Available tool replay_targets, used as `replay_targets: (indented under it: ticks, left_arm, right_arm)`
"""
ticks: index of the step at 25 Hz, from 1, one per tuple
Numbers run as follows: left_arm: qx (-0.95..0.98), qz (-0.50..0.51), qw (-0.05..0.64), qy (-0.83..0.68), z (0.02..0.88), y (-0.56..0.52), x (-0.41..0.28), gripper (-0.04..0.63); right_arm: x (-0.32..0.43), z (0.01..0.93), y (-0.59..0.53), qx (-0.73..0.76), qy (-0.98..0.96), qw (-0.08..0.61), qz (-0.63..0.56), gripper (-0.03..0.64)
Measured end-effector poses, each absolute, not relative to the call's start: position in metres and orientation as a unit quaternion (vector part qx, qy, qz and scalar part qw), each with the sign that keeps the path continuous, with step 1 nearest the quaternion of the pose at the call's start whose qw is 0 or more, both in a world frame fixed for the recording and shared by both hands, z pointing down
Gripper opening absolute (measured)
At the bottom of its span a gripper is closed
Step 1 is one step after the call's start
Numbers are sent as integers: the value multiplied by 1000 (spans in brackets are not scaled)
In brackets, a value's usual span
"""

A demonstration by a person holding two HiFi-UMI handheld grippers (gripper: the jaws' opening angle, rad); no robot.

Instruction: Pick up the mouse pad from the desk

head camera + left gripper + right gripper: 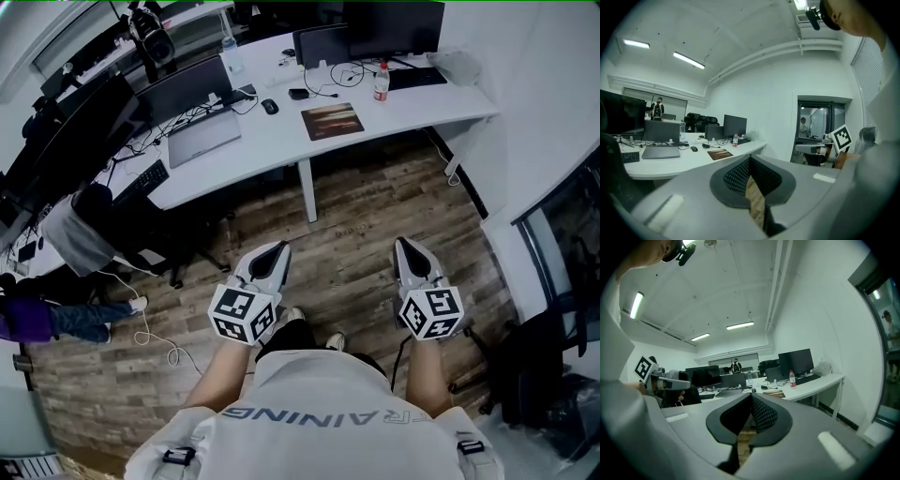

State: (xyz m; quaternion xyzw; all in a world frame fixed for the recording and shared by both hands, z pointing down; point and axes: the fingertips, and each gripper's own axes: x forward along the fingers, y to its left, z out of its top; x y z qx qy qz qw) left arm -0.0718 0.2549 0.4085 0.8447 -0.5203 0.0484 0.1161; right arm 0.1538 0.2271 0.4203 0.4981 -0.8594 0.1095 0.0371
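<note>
Mouse pad (pixel 332 120) ahead — left gripper (pixel 280 247), right gripper (pixel 403 242) level, jaws together.

On desk (pixel 441 108): mouse pad (pixel 332 120), one; laptop (pixel 203 139), one; mouse (pixel 270 106), one; bottles (pixel 381 82), two. Grippers, two: left gripper (pixel 281 249), right gripper (pixel 403 244)
</note>
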Motion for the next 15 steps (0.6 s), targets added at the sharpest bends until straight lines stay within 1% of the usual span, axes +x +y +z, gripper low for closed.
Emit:
replay_targets:
  ticks: [3,6,10,15]
  left_arm:
    - [841,44,143,-519,422,248,-78,0]
    - [844,34,158,-511,425,229,-77,0]
    - [852,31,149,-501,425,197,-77,0]
    - [858,36,128,-496,424,143,-81,0]
  right_arm:
    - [140,434,227,485,-864,62,117,12]
    - [145,440,217,490,-860,74,124,12]
    - [157,437,195,515,-845,70,123,13]
    - [165,437,158,535,-832,83,117,12]
